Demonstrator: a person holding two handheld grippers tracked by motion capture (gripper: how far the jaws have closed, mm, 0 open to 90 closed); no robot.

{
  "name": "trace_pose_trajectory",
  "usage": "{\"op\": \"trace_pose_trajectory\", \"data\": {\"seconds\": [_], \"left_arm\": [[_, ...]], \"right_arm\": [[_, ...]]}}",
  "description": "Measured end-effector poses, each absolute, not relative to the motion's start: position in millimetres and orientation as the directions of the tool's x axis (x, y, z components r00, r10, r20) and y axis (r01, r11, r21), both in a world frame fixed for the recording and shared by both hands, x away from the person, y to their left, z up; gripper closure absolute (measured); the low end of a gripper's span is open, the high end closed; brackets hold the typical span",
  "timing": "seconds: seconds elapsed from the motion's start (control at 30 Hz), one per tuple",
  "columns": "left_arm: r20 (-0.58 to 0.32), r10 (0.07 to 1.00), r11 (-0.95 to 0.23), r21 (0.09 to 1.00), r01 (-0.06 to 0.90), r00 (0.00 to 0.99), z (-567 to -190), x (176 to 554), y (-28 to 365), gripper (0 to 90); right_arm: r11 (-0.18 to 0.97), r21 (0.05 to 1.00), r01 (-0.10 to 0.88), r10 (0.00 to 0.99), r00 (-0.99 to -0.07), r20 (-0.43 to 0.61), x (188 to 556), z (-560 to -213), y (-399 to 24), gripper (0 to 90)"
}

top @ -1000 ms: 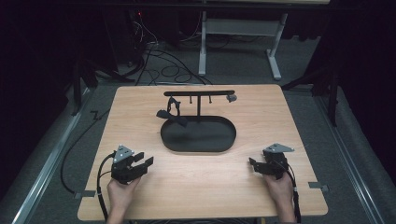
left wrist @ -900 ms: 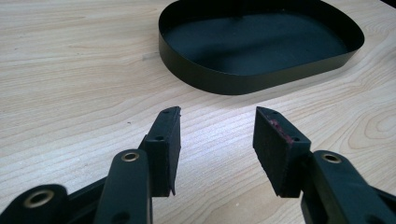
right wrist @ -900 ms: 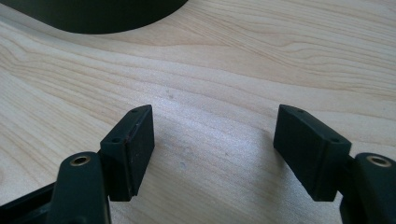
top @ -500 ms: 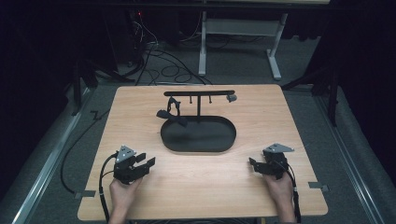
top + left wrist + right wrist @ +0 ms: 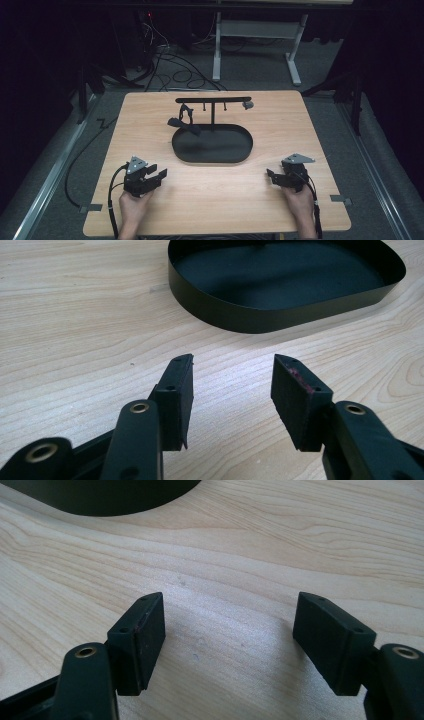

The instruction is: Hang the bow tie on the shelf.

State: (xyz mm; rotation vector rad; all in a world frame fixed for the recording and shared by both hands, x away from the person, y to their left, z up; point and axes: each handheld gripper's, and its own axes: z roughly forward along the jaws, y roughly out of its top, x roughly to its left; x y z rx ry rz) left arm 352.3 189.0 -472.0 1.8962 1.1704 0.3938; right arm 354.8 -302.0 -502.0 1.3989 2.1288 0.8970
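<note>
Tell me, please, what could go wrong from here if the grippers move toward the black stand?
Both the left gripper and the right gripper are open and empty. The stand has a thin post on a light-looking tray, so a nudge might slide or tip it. The small dark item hanging from its bar could get knocked off.

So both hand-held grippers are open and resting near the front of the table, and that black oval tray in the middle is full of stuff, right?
Not quite: the black oval tray is empty, as the left gripper view shows. The rest holds: the left gripper and right gripper are both open, near the table's front edge.
</note>
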Motion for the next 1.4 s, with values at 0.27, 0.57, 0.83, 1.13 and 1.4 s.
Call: {"op": "trace_pose_trajectory", "data": {"seconds": [0.27, 0.57, 0.83, 1.13, 1.4], "left_arm": [[-0.160, 0.843, -0.205, 0.786, 0.583, 0.513, -477, 354, 186, 51.8], [-0.151, 0.843, -0.219, 0.781, 0.585, 0.517, -480, 356, 182, 51.4], [-0.147, 0.836, -0.236, 0.774, 0.588, 0.528, -486, 361, 174, 51.4], [-0.135, 0.840, -0.248, 0.765, 0.594, 0.525, -492, 365, 170, 51.5], [-0.108, 0.840, -0.279, 0.754, 0.595, 0.531, -497, 367, 164, 50.1]], "right_arm": [[0.279, 0.720, 0.636, 0.919, -0.393, -0.009, 355, -502, -302, 30.3], [0.279, 0.720, 0.636, 0.919, -0.393, -0.009, 355, -502, -302, 30.3], [0.279, 0.720, 0.636, 0.919, -0.393, -0.009, 355, -502, -302, 30.3], [0.279, 0.720, 0.636, 0.919, -0.393, -0.009, 355, -502, -302, 30.3], [0.279, 0.720, 0.636, 0.919, -0.393, -0.009, 355, -502, -302, 30.3]]}}
